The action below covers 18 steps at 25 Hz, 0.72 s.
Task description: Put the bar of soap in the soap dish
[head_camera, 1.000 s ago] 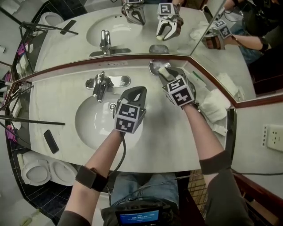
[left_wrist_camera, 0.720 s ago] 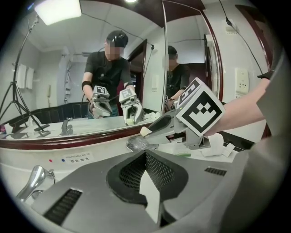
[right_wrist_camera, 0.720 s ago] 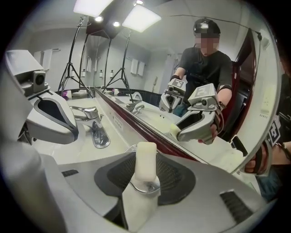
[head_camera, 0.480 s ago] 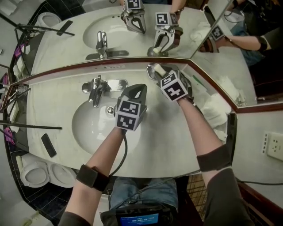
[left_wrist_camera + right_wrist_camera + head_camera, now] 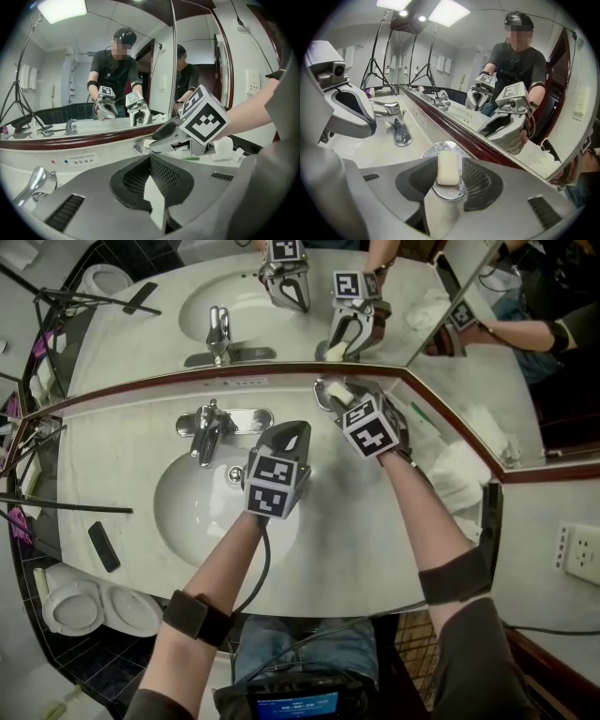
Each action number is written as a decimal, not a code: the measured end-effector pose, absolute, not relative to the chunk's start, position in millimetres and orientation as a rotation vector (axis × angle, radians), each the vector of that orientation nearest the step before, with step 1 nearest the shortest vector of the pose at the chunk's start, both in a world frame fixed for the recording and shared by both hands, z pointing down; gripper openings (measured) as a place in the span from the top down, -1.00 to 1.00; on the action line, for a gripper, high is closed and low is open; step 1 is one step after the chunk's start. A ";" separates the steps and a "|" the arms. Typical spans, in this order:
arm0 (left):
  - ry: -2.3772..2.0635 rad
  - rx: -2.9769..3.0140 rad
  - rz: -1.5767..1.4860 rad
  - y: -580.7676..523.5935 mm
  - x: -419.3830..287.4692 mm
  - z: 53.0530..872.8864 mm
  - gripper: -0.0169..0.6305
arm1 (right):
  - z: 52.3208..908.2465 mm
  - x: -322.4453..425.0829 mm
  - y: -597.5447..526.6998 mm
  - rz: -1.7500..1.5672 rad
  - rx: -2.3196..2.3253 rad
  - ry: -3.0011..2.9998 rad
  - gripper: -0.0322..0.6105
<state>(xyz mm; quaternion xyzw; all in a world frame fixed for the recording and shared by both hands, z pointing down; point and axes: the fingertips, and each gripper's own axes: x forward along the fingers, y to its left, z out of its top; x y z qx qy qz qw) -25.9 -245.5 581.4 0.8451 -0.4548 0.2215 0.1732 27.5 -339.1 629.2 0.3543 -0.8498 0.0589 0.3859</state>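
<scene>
bar of soap (image 5: 447,168): laid in the soap dish (image 5: 427,152), long axis along the jaws | right gripper (image 5: 449,159): jaws just been opened; soap between them, unpressed; nearer | left gripper (image 5: 151,180): pressed together, nothing held

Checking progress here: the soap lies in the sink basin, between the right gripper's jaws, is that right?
No, not the basin. The soap lies in the dish by the mirror, between the jaws of the right gripper, which have just been opening. The right gripper view shows it.
</scene>
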 end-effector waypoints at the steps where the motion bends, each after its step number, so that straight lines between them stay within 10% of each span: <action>1: -1.289 2.399 0.627 -244.6 -25.2 580.9 0.94 | 628.6 27.8 -337.6 0.156 0.904 -2.168 0.32; 18: -1.239 2.454 0.577 -167.7 -25.6 502.5 0.94 | 524.0 56.6 -212.7 0.293 1.001 -2.272 0.85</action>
